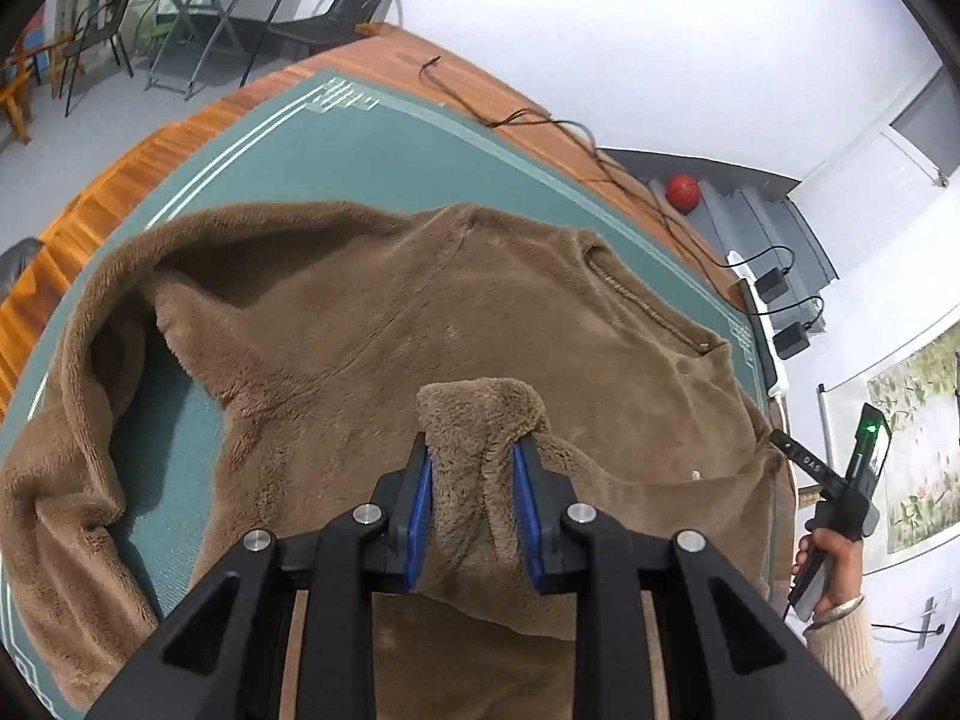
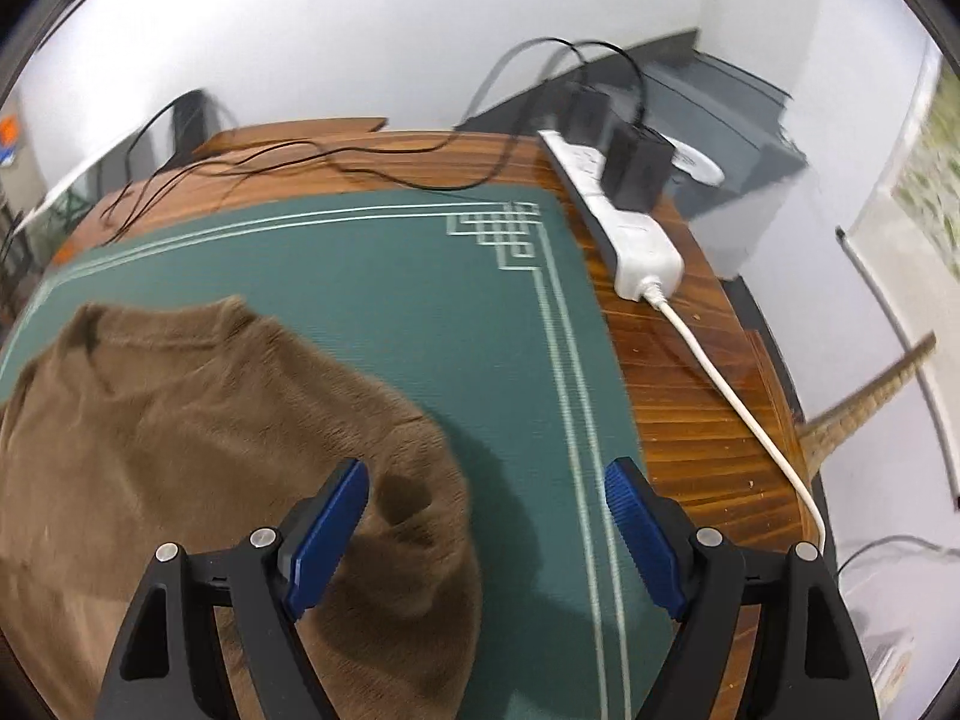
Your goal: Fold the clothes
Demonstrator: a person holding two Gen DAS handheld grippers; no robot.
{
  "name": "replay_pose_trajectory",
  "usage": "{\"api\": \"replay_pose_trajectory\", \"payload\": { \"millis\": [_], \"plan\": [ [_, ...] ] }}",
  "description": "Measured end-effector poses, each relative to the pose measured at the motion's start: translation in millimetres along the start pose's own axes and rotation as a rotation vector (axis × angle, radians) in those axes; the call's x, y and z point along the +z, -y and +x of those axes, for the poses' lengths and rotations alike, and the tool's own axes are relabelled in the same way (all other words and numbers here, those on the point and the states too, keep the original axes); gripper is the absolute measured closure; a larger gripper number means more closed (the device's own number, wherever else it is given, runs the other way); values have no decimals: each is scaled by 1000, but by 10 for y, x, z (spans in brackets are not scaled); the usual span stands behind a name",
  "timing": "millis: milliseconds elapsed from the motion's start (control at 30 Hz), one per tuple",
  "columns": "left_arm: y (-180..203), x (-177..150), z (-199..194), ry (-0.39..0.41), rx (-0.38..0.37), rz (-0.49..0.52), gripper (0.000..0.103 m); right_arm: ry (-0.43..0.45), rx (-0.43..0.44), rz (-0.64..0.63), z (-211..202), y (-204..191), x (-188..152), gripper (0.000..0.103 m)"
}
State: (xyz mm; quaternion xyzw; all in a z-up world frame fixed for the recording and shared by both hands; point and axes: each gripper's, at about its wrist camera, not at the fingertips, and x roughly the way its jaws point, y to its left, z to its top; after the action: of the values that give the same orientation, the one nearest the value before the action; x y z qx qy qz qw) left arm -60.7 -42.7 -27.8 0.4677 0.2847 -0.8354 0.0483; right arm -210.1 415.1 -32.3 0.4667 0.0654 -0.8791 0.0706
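Observation:
A brown fleece sweater (image 1: 372, 324) lies spread on a green mat (image 1: 336, 144). Its collar points to the far right and one sleeve curls down the left side. My left gripper (image 1: 471, 456) is shut on a fold of the sweater's hem, lifted above the body of the garment. In the right wrist view the sweater (image 2: 198, 420) fills the lower left. My right gripper (image 2: 486, 480) is open and empty above the sweater's right edge and the mat (image 2: 420, 300). The right gripper also shows in the left wrist view (image 1: 840, 480), held by a hand beyond the sweater's right edge.
The mat lies on a wooden table (image 2: 678, 396). A white power strip (image 2: 624, 228) with black adapters and cables sits at the table's far right corner. Thin dark cables (image 1: 540, 120) run along the far edge. Chairs (image 1: 336, 6) stand behind.

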Motion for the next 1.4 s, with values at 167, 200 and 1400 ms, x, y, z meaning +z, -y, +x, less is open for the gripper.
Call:
{"api": "replay_pose_trajectory", "payload": {
  "millis": [167, 200, 1400],
  "plan": [
    [-105, -34, 79, -16, -5, -21, 75, 9, 119, -3, -58, 26, -54, 20],
    [-110, -38, 92, -18, -7, -21, 75, 11, 143, -4, -70, 31, -65, 20],
    [189, 555, -4, 145, 50, 48, 75, -35, 184, -279, 54, -170, -125, 99]
  ]
}}
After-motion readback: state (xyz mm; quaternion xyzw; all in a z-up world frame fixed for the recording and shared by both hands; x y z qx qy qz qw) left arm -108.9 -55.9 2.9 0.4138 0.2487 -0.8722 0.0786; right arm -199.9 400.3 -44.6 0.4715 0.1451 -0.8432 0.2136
